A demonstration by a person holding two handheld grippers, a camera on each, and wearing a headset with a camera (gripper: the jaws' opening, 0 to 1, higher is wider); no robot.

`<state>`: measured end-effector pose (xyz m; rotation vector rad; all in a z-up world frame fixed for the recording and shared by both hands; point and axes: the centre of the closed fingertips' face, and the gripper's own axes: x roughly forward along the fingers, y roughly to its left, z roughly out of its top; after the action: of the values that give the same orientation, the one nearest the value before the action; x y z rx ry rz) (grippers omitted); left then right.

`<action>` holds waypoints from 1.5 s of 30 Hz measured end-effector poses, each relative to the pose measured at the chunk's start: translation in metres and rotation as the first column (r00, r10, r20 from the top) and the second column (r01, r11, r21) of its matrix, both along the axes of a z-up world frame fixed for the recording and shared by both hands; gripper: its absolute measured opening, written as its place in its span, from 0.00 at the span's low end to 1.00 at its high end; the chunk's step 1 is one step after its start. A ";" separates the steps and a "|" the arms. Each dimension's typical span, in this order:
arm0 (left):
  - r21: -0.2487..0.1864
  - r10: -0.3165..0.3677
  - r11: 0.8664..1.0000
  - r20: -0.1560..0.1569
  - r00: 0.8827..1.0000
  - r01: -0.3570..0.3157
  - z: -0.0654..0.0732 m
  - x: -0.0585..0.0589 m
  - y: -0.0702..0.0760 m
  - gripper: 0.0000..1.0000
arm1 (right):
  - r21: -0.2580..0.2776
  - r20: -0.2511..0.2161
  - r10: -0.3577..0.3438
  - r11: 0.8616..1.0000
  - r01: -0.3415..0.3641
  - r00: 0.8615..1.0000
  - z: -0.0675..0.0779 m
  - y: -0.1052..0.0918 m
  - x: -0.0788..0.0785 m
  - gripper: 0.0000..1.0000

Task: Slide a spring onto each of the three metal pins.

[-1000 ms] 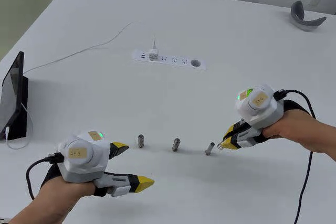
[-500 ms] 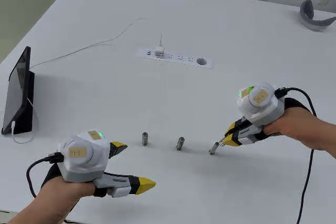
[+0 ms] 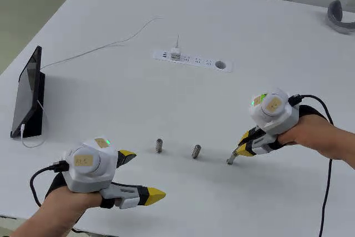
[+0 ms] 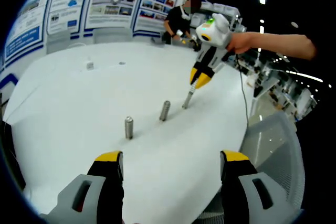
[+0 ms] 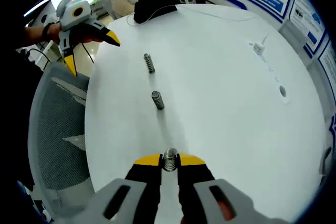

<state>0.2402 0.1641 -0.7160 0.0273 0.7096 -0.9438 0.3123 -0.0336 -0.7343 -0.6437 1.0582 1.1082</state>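
Three small metal pins stand in a row on the white table. The left pin and the middle pin each carry a coiled spring. The right pin leans, and my right gripper holds a spring at its top end, jaws shut on the coil. My left gripper rests low near the table's front edge, left of the row, open with nothing between its yellow tips. The left gripper view looks along the row at the pins and the right gripper.
A white power strip with a plugged cable lies mid-table. A dark screen stands at the left edge. A grey curved object sits far right. A mesh chair is beside the table's near edge.
The whole picture has shifted as the head moved. My right gripper stays at the right pin with the spring. The left gripper has kept its place.
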 end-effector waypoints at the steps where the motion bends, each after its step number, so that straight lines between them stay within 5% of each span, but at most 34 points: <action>1: 0.000 0.001 1.000 0.000 1.000 -0.001 0.000 0.000 0.000 0.77 | -0.006 -0.003 0.004 1.000 -0.004 1.000 -0.002 0.000 0.000 0.13; 26: 0.013 0.028 1.000 -0.011 1.000 -0.027 -0.002 -0.002 0.015 0.75 | -0.064 -0.007 0.057 0.996 -0.057 0.998 -0.039 0.006 -0.002 0.13; 45: 0.011 0.036 0.999 -0.005 0.999 -0.036 -0.001 0.001 0.015 0.76 | -0.071 -0.008 0.057 0.996 -0.057 0.998 -0.046 0.005 -0.004 0.19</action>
<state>0.2407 0.1792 -0.7167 0.0220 0.7176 -0.9059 0.3084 -0.0284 -0.7804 -0.7313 1.0940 1.1264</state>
